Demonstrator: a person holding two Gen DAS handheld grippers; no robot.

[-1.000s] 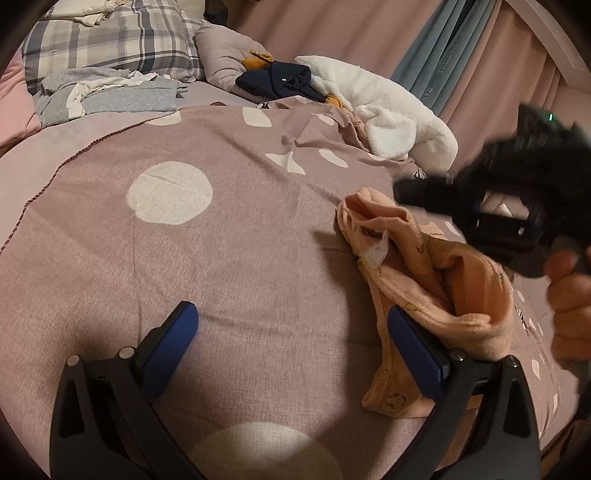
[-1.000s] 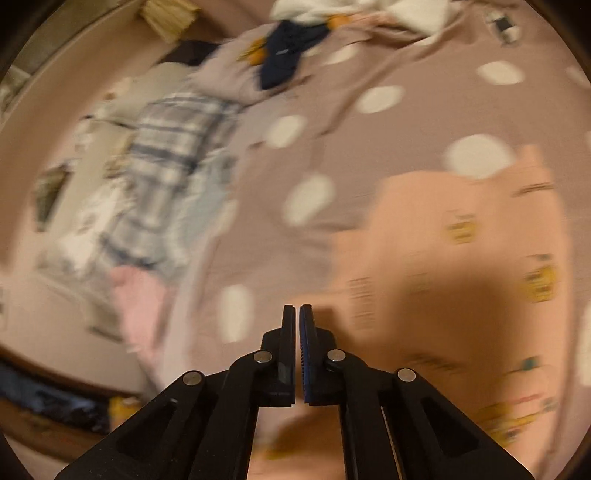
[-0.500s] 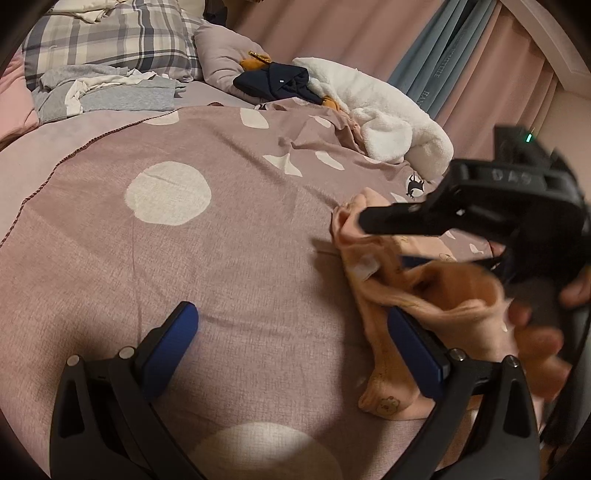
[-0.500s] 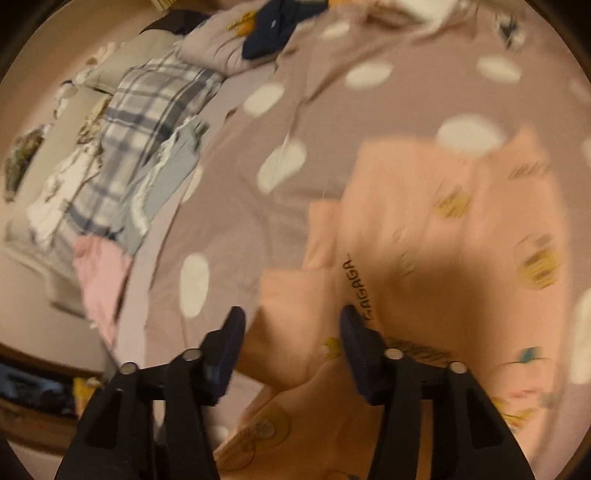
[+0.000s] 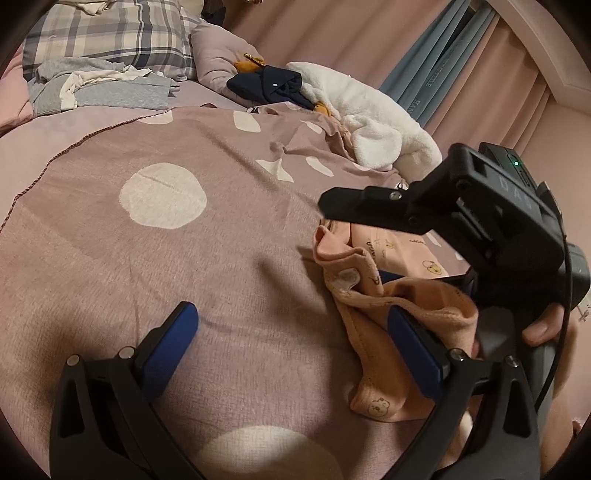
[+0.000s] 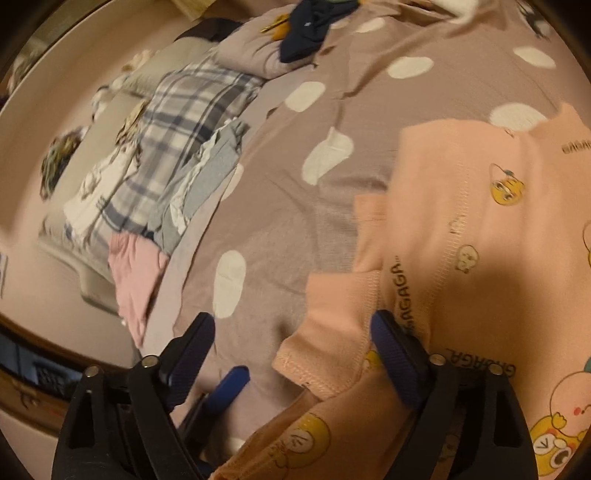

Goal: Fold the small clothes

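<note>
A peach child's garment (image 6: 480, 221) with cartoon prints lies spread on the dotted mauve bedspread (image 5: 166, 258). In the left wrist view the same peach garment (image 5: 373, 295) is bunched at its near edge. My right gripper (image 6: 291, 354) hangs low over a folded corner. Its jaws are opening, with the corner lying loose between them and nothing pinched. From the left wrist view, the right gripper (image 5: 360, 240) reaches in over the cloth, held by a hand (image 5: 543, 328). My left gripper (image 5: 291, 350) stands open over the bedspread, its right finger (image 5: 413, 354) against the bunched edge.
At the head of the bed lie a plaid pillow (image 5: 110, 33), folded grey clothes (image 5: 110, 88), a dark navy garment (image 5: 266, 85) and a white fleece blanket (image 5: 376, 122). Pink and blue curtains (image 5: 436, 66) hang behind. A pink cloth (image 6: 136, 266) sits near the bed's edge.
The right gripper went from shut to wide open and sank toward the garment's corner, swinging left over it in the left wrist view. The left gripper stayed put.
</note>
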